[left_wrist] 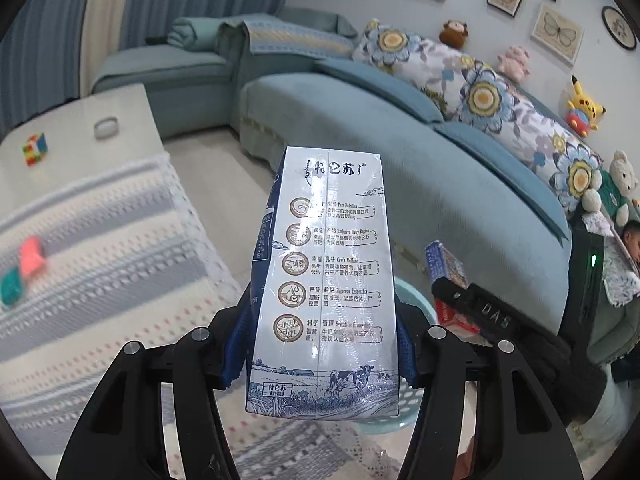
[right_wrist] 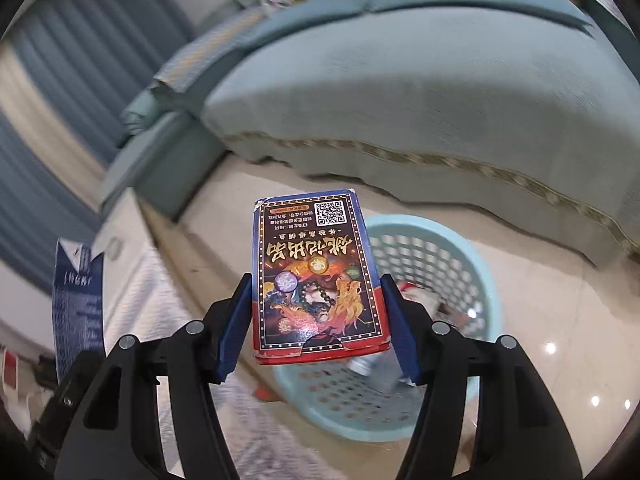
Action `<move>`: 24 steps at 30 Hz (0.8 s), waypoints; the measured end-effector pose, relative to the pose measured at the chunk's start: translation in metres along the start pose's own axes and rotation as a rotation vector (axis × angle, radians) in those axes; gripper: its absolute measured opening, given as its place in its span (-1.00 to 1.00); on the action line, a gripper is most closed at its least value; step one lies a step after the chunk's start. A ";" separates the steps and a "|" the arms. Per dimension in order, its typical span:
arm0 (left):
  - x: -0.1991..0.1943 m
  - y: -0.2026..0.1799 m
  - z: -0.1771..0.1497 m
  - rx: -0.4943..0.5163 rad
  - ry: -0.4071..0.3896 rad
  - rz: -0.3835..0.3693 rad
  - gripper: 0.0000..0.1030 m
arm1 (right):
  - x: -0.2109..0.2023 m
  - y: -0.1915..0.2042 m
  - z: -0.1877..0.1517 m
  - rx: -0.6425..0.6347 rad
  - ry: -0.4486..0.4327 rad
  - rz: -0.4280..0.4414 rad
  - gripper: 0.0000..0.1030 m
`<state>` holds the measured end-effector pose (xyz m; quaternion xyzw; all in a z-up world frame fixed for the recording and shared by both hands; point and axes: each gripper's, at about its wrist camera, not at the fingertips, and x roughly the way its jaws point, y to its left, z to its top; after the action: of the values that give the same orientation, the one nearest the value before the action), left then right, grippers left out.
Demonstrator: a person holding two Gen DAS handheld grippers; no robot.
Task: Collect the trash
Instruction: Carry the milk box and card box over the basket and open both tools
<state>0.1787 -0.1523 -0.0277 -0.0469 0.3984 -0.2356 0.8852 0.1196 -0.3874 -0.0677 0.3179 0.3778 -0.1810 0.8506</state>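
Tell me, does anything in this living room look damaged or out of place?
The milk carton in the left gripper looks squashed along its left edge. The card box in the right gripper has scuffed top corners. Some trash already lies in the blue basket. Nothing looks spilled.

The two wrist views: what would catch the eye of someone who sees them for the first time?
In the left wrist view, a tall white and blue milk carton fills the centre, clamped in the left tool, with a blue sofa behind. In the right wrist view, the right tool grips a red and blue card box, just in front of a light blue perforated basket on the floor.
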 end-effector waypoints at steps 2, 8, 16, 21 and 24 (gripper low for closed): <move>0.011 -0.001 -0.006 0.012 0.025 -0.001 0.09 | 0.001 -0.006 0.000 0.008 0.005 -0.025 0.14; 0.035 -0.008 -0.019 0.041 0.072 -0.026 0.09 | 0.004 -0.015 0.001 0.016 0.026 -0.052 0.16; 0.045 -0.008 -0.028 0.059 0.101 -0.023 0.33 | 0.019 -0.023 0.003 0.060 0.077 -0.045 0.35; 0.039 0.002 -0.026 0.035 0.086 -0.026 0.33 | 0.015 -0.013 0.002 0.022 0.059 -0.037 0.35; 0.035 0.006 -0.025 0.030 0.082 -0.023 0.33 | 0.011 -0.003 0.000 -0.005 0.042 -0.035 0.35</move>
<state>0.1831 -0.1603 -0.0706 -0.0287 0.4302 -0.2536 0.8659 0.1253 -0.3901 -0.0777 0.3128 0.4015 -0.1882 0.8400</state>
